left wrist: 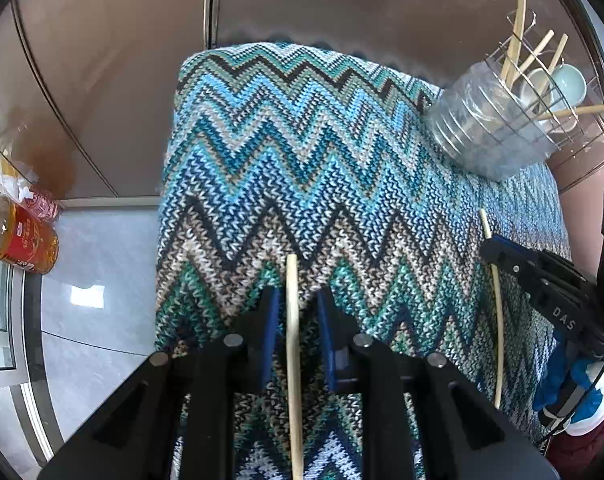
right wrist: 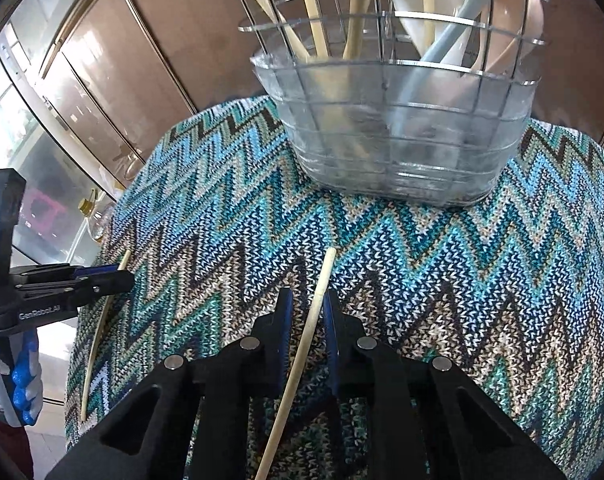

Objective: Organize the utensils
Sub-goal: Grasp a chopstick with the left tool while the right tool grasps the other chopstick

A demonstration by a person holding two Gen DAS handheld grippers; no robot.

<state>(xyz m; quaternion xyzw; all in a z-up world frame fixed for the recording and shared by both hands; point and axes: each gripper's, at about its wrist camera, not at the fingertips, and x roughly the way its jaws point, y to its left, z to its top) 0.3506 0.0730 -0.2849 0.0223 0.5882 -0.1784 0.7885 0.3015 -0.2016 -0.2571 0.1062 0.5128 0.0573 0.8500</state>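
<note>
Two pale chopsticks lie on a zigzag knitted cloth (left wrist: 302, 160). One chopstick (left wrist: 293, 344) runs between the fingers of my left gripper (left wrist: 296, 304), whose jaws stand a little apart on either side of it. The other chopstick (right wrist: 302, 356) runs between the fingers of my right gripper (right wrist: 305, 304), jaws also slightly apart around it. Each view shows the other gripper over its chopstick: the right one (left wrist: 497, 252) in the left wrist view, the left one (right wrist: 114, 280) in the right wrist view. A wire utensil basket (right wrist: 397, 120) holds chopsticks and spoons.
The basket (left wrist: 513, 116) stands at the cloth's far right corner, lined with clear plastic. Brown cabinet doors (left wrist: 102, 80) are behind. A red-labelled bottle (left wrist: 22, 236) and wrappers lie on the light floor at the left. The cloth-covered surface drops off at its left edge.
</note>
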